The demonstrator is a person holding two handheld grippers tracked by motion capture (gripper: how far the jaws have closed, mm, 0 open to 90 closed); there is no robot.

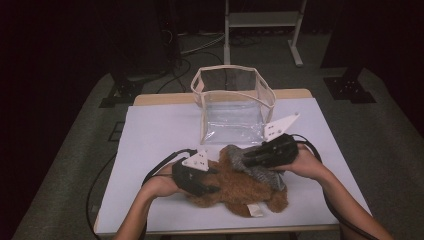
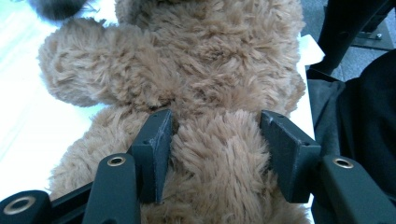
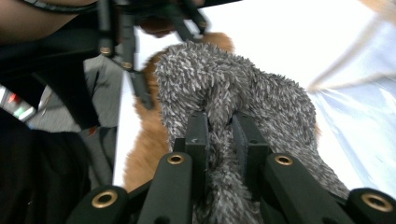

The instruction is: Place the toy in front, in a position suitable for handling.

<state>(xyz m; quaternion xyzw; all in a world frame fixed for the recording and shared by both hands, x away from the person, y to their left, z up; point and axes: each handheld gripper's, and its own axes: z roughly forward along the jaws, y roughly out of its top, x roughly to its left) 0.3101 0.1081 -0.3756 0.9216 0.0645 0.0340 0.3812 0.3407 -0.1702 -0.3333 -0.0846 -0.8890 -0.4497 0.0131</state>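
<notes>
— How much room is there around the tongs?

— The brown plush bear [image 1: 235, 192] lies near the table's [image 1: 150, 135] front edge, under both grippers. Beyond the right gripper [image 1: 250, 161] stands a clear pouch [image 1: 232, 107] with a cream rim, mouth open, close to the far edge. Left of the left gripper [image 1: 212, 180] the white tabletop is bare.

— And the tongs themselves?

— The left gripper's jaws are clamped on a thick limb of the bear [image 2: 210, 154], pads sunk into long shaggy fur. The right gripper's [image 3: 219, 135] jaws are pinched nearly together on a fold of grey fuzzy cloth [image 3: 233, 88], short-napped and speckled, which drapes over the bear just ahead of that gripper.

— Textures?

— Soft pile against hard black jaws; the pouch is glossy and stiff.
</notes>
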